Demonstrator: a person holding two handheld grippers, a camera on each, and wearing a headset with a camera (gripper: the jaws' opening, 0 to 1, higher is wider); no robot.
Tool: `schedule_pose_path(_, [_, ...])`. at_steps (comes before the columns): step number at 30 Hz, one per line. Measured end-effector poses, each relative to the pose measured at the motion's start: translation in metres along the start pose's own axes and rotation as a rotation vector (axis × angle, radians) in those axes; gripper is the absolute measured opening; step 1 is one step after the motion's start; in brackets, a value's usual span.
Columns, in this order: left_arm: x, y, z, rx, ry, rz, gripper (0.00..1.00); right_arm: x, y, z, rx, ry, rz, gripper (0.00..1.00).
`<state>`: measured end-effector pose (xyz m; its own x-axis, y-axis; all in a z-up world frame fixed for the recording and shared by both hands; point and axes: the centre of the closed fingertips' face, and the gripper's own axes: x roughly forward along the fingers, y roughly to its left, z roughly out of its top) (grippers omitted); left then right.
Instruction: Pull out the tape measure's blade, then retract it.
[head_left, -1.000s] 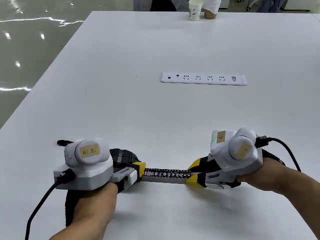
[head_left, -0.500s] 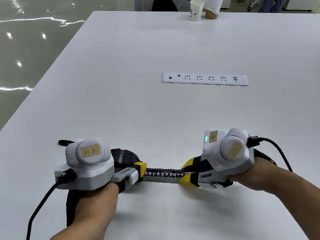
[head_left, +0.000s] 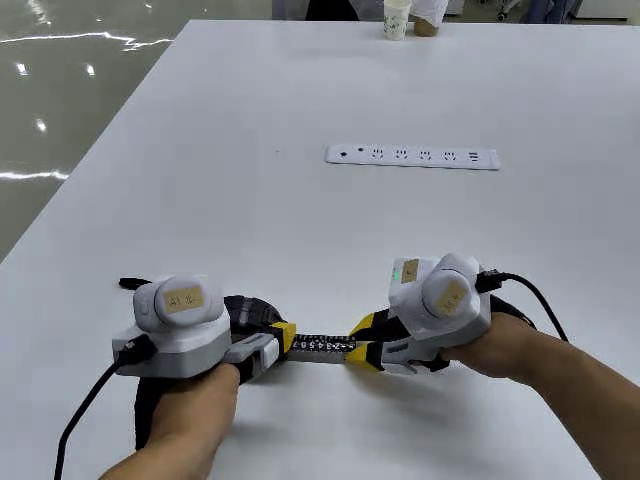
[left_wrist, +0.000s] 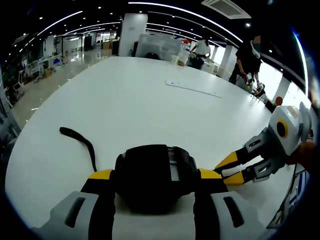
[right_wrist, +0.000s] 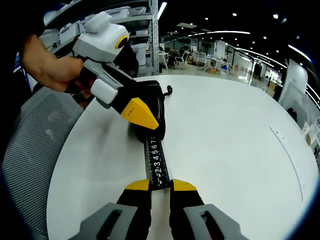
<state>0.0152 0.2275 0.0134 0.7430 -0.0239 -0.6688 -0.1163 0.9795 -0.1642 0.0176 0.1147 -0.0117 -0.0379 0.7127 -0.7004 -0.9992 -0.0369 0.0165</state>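
1. Over the last second the right hand-held gripper has been carried toward the left hand-held gripper. The exposed blade is now a shorter span.
2. This is judged to be retraction under way, with the pull-out already done and a short length left to feed in.
3. The left jaws are closed against both sides of the tape measure case, which is held on the tabletop.
4. The right jaws are pinched nearly together on the blade's free end.
5. The case is black, rounded and moulded. The blade is a thin, flat dark strip with white numerals.
6. A black strap lies loose beyond the case.
7. The tabletop is white and smooth.
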Motion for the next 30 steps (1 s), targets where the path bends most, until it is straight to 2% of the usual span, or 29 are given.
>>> schedule_pose_path(30, [0.0, 0.001, 0.0, -0.005, 0.002, -0.006, 0.58, 0.026, 0.003, 0.024, -0.03, -0.018, 0.018, 0.1])
